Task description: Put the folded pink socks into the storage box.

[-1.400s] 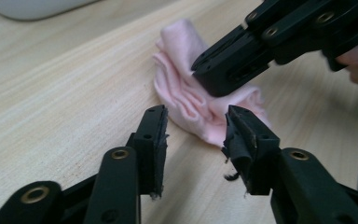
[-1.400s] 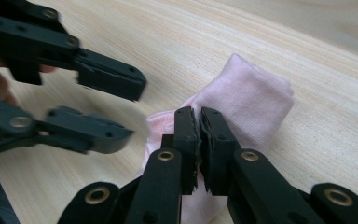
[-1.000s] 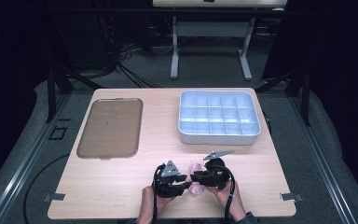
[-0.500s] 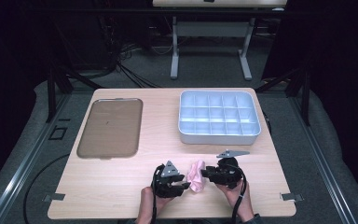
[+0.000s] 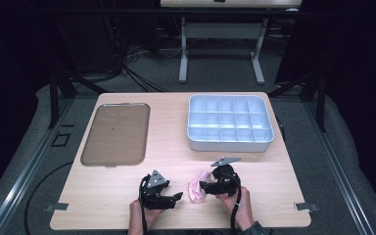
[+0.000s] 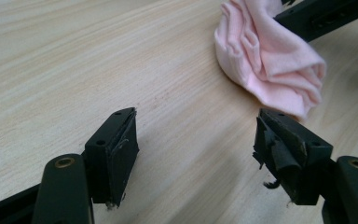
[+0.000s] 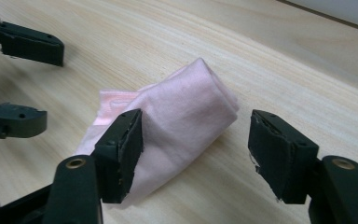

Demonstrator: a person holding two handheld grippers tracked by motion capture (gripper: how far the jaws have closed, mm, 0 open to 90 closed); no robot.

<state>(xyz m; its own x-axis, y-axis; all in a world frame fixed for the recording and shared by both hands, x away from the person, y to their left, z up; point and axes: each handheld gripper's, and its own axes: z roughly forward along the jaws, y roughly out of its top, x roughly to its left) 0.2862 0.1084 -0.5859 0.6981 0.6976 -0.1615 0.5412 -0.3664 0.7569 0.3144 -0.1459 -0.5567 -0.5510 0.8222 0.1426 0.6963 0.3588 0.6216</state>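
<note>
A rolled pink cloth lies on the wooden table near its front edge, between my two grippers. My left gripper stands open just left of the cloth, with bare wood between its jaws; the cloth lies ahead to the upper right. My right gripper is open at the cloth's right side. In the right gripper view the roll lies between and just beyond the spread jaws of that gripper. Neither jaw presses on it. The left gripper's fingers show at the far left.
A flat brown tray lies at the back left of the table. A pale blue box with several empty compartments stands at the back right. Bare wood stretches between these and the grippers.
The two grippers were close together around the pink cloth. The right gripper has moved right, away from the left one, and the cloth now lies on the table between them.
</note>
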